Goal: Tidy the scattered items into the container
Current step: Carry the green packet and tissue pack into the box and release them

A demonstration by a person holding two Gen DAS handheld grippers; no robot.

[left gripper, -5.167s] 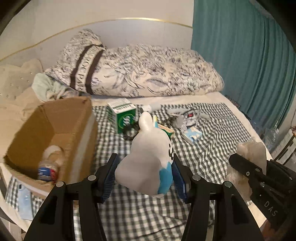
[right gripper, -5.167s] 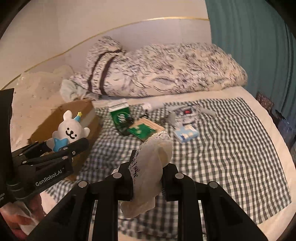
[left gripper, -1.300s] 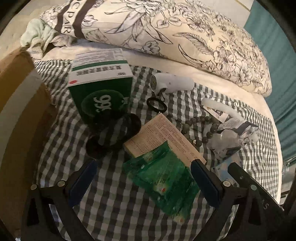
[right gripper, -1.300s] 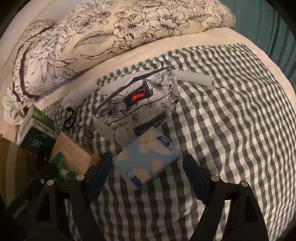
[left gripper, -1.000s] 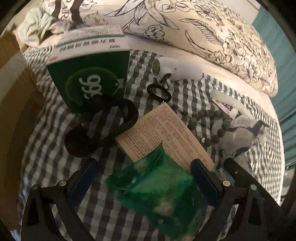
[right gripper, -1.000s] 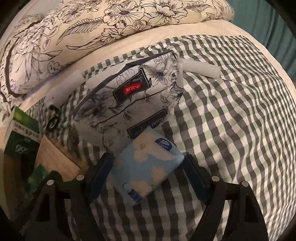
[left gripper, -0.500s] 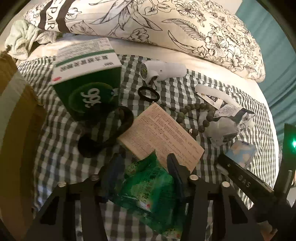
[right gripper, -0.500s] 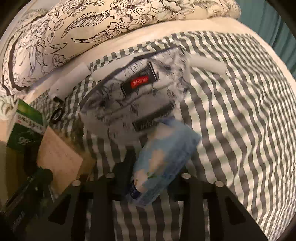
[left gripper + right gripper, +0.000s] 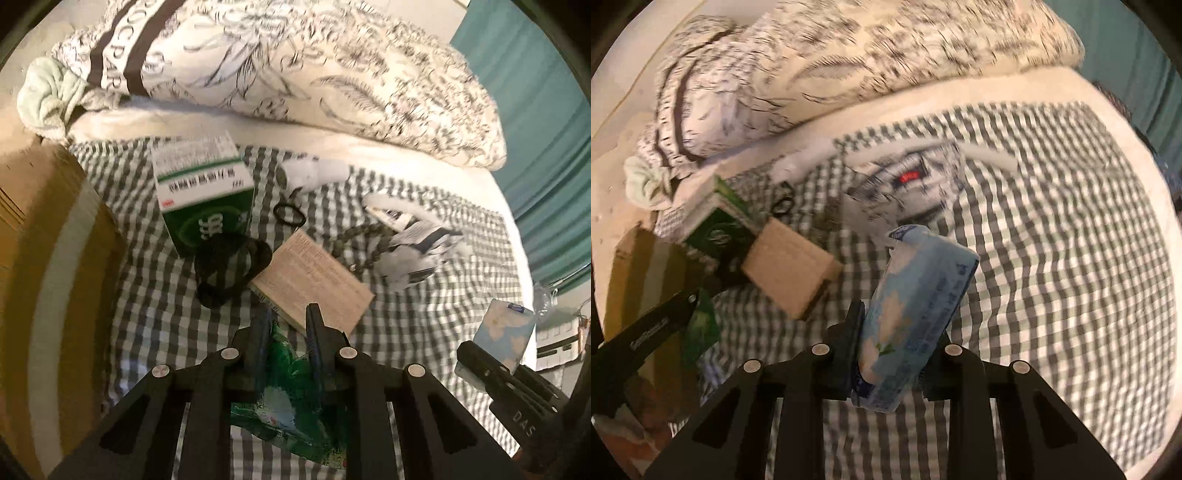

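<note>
The left claw [image 9: 287, 341] is clamped on a crumpled green packet [image 9: 295, 402] at lower centre of its view, its jaws still closing, lifted clear of the checked cloth [image 9: 155, 302] on the bed. The right claw [image 9: 892, 347] grips a pale blue tissue pack [image 9: 916, 317] held upright at mid-frame. The cardboard box [image 9: 44, 266] fills the left edge. A green carton [image 9: 207, 206], tan booklet [image 9: 314, 280] and floral pouch [image 9: 908, 192] lie on the cloth.

Left gripper [image 9: 288, 325] closing on green packet [image 9: 295, 398], tissue pack [image 9: 916, 314] lifted off bed
</note>
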